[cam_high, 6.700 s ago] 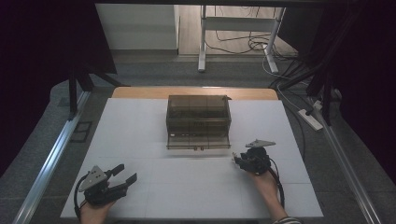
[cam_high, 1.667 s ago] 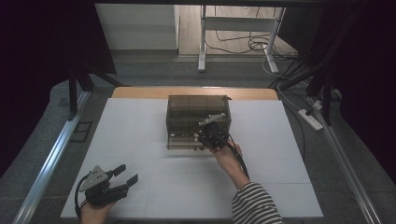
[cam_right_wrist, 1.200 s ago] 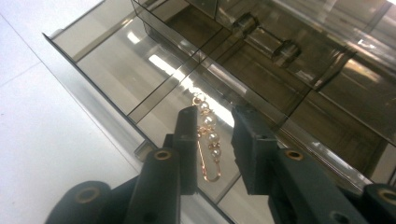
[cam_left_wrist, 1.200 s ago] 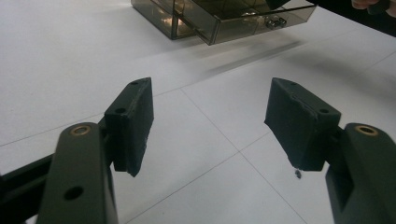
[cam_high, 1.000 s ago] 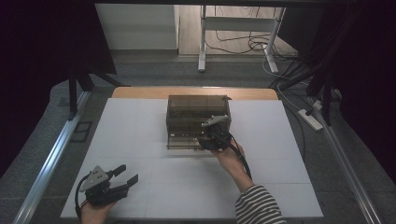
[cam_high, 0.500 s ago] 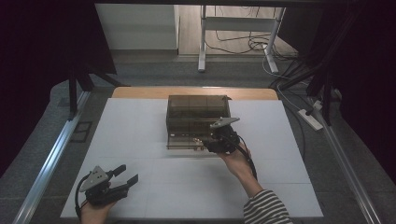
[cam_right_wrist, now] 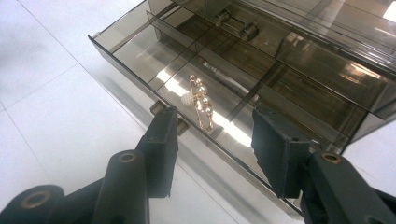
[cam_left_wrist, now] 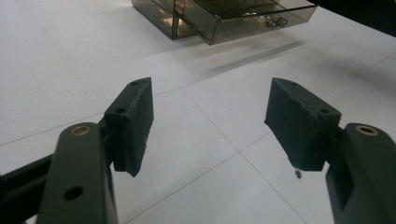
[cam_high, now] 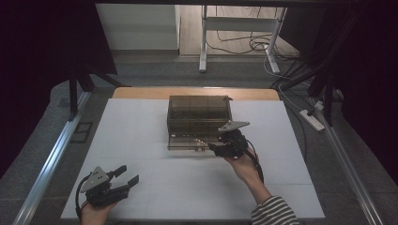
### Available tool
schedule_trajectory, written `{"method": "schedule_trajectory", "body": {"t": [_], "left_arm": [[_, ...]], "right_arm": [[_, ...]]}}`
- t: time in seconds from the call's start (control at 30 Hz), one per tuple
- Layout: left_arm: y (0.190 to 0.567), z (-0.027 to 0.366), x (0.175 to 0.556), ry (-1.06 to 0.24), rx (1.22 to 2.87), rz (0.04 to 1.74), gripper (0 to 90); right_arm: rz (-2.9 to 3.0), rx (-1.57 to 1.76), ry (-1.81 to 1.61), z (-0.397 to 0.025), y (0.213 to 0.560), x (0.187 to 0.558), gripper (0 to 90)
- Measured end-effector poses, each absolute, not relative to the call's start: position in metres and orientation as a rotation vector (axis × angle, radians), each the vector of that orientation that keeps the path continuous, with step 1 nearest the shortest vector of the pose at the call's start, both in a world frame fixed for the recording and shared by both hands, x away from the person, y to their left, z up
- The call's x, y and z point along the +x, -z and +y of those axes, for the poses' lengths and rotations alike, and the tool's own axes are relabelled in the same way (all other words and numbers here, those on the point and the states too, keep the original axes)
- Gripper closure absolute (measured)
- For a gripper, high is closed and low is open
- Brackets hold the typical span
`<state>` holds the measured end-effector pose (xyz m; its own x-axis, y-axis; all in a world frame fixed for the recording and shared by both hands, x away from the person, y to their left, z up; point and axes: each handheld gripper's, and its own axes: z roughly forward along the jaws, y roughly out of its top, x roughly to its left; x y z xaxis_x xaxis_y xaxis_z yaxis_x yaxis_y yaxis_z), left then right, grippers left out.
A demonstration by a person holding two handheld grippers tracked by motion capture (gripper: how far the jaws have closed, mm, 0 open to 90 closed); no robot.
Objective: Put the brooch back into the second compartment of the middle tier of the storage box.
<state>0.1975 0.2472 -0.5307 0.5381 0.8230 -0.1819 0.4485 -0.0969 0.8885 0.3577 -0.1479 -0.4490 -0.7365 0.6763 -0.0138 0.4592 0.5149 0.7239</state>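
The right gripper [cam_right_wrist: 212,140], jaws apart, hovers at the open drawer [cam_right_wrist: 140,42], its brooch [cam_right_wrist: 200,100] lying lengthwise just ahead between them.

A white table [cam_high: 141,140] stands on grey floor [cam_high: 42,136], with cables [cam_high: 248,42] and a power strip [cam_high: 312,119] beyond.

White tabletop [cam_high: 141,140] on grey floor [cam_high: 155,70], metal desk frame [cam_high: 234,28] at twelve o'clock, cables [cam_high: 258,42] trailing, power strip [cam_high: 312,119] at three o'clock.
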Motion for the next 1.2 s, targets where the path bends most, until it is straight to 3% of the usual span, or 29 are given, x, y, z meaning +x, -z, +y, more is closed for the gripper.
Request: {"method": "schedule_trajectory", "body": {"t": [1.2], "left_arm": [[0.531,0.248,0.198,-0.445,1.723,1.08,33.4]], "right_arm": [[2.375,1.057,-1.153,-0.211,0.445,0.335,50.0]]}}
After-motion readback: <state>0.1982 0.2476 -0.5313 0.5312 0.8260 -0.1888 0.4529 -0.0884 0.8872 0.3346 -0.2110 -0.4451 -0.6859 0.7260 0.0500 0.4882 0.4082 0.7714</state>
